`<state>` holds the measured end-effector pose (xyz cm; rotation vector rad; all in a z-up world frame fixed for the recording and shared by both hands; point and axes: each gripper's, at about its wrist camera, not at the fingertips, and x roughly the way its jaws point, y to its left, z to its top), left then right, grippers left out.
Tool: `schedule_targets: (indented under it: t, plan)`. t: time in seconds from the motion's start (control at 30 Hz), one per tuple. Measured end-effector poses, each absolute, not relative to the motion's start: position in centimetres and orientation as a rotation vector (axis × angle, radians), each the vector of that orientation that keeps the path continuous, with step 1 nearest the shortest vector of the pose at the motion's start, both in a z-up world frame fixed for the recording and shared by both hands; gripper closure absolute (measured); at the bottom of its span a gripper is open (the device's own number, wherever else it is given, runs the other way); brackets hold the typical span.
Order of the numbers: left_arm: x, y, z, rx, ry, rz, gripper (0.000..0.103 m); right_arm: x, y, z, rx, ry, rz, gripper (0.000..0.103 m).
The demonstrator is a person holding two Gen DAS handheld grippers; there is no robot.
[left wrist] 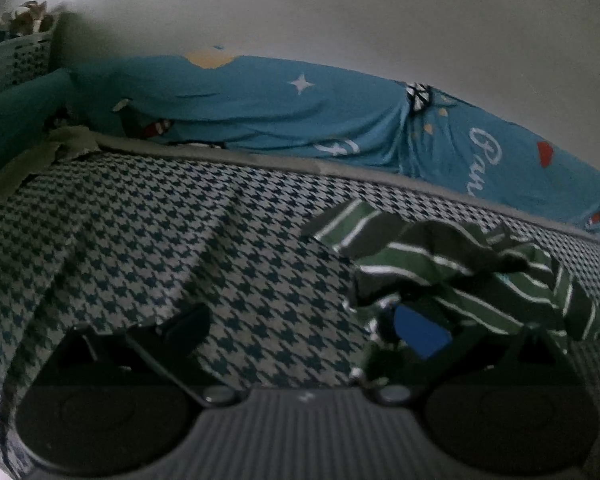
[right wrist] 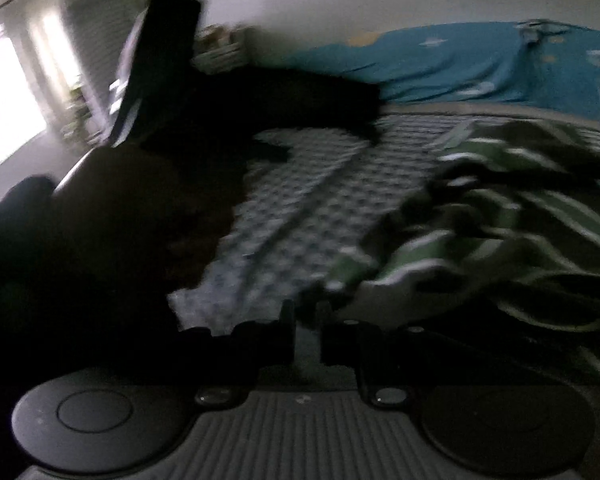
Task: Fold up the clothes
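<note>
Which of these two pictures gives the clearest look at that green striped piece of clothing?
The left wrist view: the green striped garment is sharp there, crumpled on the houndstooth cover, stripes distinct. The right wrist view shows the garment larger but smeared by motion blur, so its folds are hard to read.

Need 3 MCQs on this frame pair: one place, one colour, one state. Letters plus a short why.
1. Where does the striped garment lie?
A. on the houndstooth cover
B. in the basket
C. on the floor

2. What colours are its stripes?
A. red and black
B. green, dark and white
C. yellow and blue

3. How do the left claw's fingers stand?
A. pressed together
B. wide apart
C. out of view

Key: 1 A, the crumpled garment rests on the checked cover in front of the blue sheet. 2 B, green and dark bands with thin white lines. 3 B, the left wrist view shows cover between the two fingers.
</note>
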<state>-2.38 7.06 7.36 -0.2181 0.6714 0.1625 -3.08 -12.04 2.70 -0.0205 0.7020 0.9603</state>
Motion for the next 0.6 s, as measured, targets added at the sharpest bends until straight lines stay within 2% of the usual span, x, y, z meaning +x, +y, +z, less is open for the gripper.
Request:
schedule_targets:
  t: [0.33,0.47,0.6]
  plan:
    - [-2.7,4.5,5.6,-0.197,0.736,0.08,0.0,-1.3,-19.1,3.1,0.052,0.654,0.575,0.089]
    - [-2.7,3.7,4.8,-0.208,0.764,0.052,0.0,-1.0,-21.9,2.7,0.052,0.638,0.429,0.082]
    - [-2.5,3.1,4.1,-0.215,0.789,0.037,0.0,-0.4,-23.8,1.9,0.063,0.652,0.341,0.08]
